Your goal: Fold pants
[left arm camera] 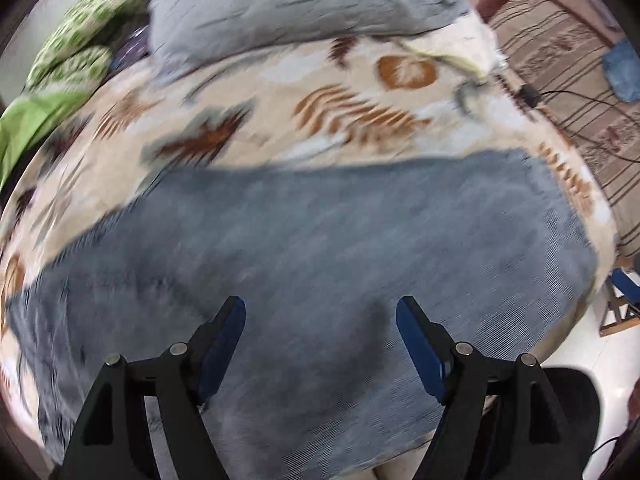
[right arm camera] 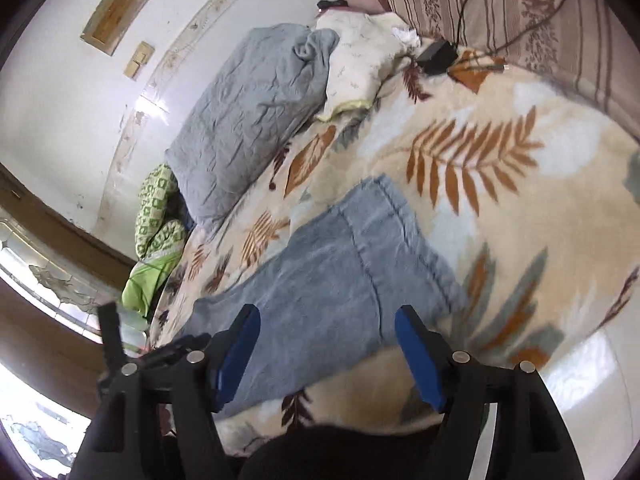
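Grey-blue denim pants point(left arm camera: 340, 240) lie flat and folded on a leaf-patterned blanket point(left arm camera: 280, 92) on the bed. In the left wrist view they fill the lower half of the picture. My left gripper point(left arm camera: 320, 308) hovers over the pants with its blue pads wide apart and nothing between them. In the right wrist view the pants point(right arm camera: 340, 272) show a seamed end pointing away. My right gripper point(right arm camera: 326, 316) stands open over their near end, with cloth behind the gap but the pads not pressing on it. The view is blurred.
A grey pillow point(right arm camera: 256, 120) and a cream pillow point(right arm camera: 360, 64) lie at the head of the bed. Green patterned bedding point(right arm camera: 160, 216) is bunched by the wall. A black charger point(right arm camera: 436, 56) with cables rests near a striped brown cover point(left arm camera: 560, 60). White floor point(left arm camera: 580, 360) borders the bed.
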The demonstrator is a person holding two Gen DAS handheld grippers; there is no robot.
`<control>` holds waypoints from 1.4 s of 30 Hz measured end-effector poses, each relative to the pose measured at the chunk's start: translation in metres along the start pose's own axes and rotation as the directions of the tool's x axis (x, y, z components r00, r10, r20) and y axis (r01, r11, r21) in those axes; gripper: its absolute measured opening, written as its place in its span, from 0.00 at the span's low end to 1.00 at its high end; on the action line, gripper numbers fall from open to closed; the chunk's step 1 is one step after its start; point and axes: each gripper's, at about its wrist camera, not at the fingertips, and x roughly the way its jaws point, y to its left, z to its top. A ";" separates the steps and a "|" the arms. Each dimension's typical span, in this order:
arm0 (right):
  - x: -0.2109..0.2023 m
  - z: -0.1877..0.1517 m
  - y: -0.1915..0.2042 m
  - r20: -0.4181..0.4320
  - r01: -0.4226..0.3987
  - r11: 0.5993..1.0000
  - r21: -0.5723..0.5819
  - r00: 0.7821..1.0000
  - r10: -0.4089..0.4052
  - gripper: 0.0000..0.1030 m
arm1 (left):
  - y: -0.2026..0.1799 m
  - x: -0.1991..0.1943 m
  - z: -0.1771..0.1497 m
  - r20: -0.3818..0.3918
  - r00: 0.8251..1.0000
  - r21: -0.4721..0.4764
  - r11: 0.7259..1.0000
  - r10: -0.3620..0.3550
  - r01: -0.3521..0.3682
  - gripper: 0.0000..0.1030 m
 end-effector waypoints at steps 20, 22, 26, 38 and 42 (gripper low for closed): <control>0.042 -0.008 -0.069 0.010 -0.081 0.939 0.334 0.997 0.082 0.72 | 0.010 0.027 0.000 0.016 0.994 0.006 0.995 0.104 -0.104 0.82; 0.047 0.000 -0.070 0.032 -0.095 0.934 0.344 0.995 0.090 0.71 | 0.010 0.029 0.000 0.013 0.995 0.004 0.995 0.102 -0.102 0.82; 0.057 0.008 -0.074 0.071 -0.129 0.921 0.367 0.991 0.111 0.72 | 0.009 0.030 0.002 0.014 0.995 0.008 0.995 0.102 -0.102 0.82; 0.035 -0.012 -0.078 0.112 -0.109 0.899 0.425 0.991 0.068 0.59 | -0.004 0.016 0.002 0.007 0.995 0.051 0.994 0.100 -0.101 0.82; 0.040 -0.009 -0.061 0.090 0.003 0.929 0.370 0.995 -0.039 0.59 | -0.014 0.016 0.005 0.012 0.996 0.060 0.994 0.090 -0.090 0.82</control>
